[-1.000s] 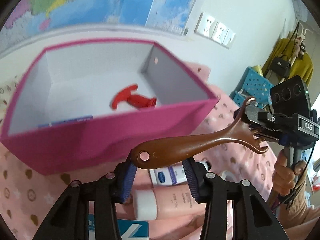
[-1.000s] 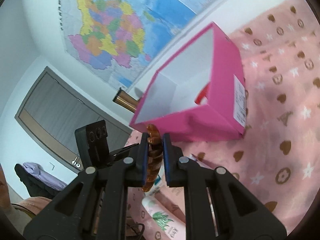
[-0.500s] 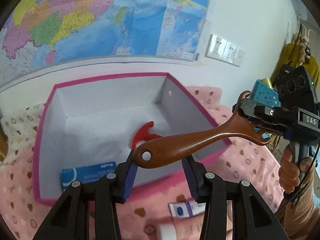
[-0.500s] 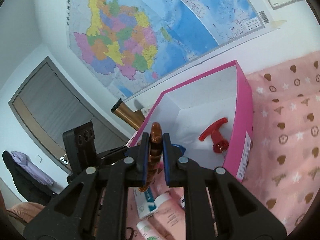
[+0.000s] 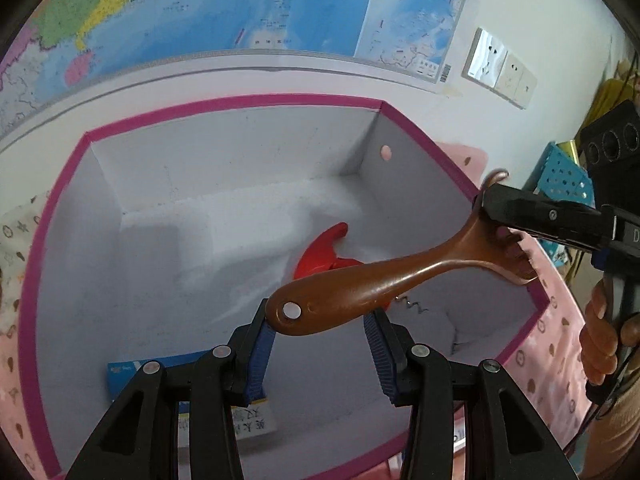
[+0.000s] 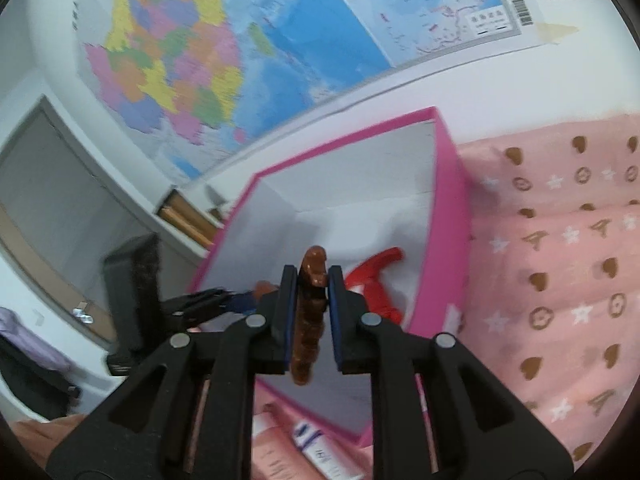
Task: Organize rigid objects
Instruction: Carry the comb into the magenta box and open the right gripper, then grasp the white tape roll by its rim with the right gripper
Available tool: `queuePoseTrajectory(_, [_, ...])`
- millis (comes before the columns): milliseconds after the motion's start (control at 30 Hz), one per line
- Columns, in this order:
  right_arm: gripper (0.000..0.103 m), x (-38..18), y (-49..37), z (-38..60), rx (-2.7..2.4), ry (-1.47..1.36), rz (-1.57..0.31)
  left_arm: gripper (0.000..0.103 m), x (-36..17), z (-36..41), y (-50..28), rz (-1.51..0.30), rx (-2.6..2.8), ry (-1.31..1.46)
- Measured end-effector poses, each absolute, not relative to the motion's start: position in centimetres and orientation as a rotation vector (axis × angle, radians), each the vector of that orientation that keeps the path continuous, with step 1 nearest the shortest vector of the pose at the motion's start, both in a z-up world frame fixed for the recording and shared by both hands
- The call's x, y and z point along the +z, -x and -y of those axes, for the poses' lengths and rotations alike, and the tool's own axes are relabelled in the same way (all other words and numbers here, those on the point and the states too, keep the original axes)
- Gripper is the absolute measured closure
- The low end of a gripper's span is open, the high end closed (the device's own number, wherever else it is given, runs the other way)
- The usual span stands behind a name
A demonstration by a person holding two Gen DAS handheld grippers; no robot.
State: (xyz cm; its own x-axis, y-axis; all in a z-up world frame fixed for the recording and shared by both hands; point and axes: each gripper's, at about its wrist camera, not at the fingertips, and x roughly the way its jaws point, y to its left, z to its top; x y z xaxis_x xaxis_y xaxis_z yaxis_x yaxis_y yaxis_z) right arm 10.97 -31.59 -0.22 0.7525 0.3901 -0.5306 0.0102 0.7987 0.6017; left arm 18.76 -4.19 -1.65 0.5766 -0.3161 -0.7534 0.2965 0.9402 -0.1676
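Observation:
A brown comb (image 5: 384, 280) with a long handle hangs over the pink box (image 5: 36, 280). My left gripper (image 5: 320, 320) is shut on the handle's round end. The comb's toothed head (image 6: 312, 308) stands on edge between the jaws of my right gripper (image 6: 312, 280), which are opening, and a thin gap shows beside the pads. The left wrist view shows the right gripper (image 5: 520, 216) coming in from the right, held by a hand (image 5: 600, 344). A red corkscrew (image 5: 324, 252) and a blue carton (image 5: 160, 364) lie on the box's white floor.
The box stands on a pink patterned cloth (image 6: 560, 280) against a wall with a map (image 5: 240, 8) and sockets (image 5: 500, 68). Pink tubes and a small carton (image 6: 312, 440) lie in front of the box. A blue crate (image 5: 560, 176) is at the far right.
Both grippers have carried the comb forward, from in front of the box to above its inside. The right jaws have parted a little around the comb's head.

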Motion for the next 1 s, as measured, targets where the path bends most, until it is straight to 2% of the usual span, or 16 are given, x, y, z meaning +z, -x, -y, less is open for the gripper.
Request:
queuePoseTrajectory(67, [0.08,-0.2,-11.2,31.5,0.175,-0.58,-0.71,0.057,-1.6,4.3,-18.7,-0.883,-0.357,0.017])
queuePoseTrajectory(300, [0.078,1.1,-10.1,30.8,0.121,-0.499,-0.683,0.054,-1.2,4.3,-18.0,-0.864,-0.358,-0.003])
queuePoseTrajectory(433, [0.074,1.7,-9.2,29.7,0.124,-0.459,-0.676,0.054,-0.7,4.0,-17.1,-0.843,-0.366,0.014])
queuePoseTrajectory(533, [0.068,2.0,-8.1,29.2,0.136,-0.46,-0.663,0.053,0.0,3.7,-15.9,-0.812,-0.372,0.022])
queuePoseTrajectory(767, [0.067,3.1,-4.8,28.3,0.164,-0.471,-0.621,0.048,1.9,3.4,-11.9,-0.731,-0.407,0.018])
queuePoseTrajectory(1000, [0.061,2.3,-1.2,27.4,0.163,-0.472,-0.636,0.045,2.0,3.9,-8.9,-0.71,-0.451,0.014])
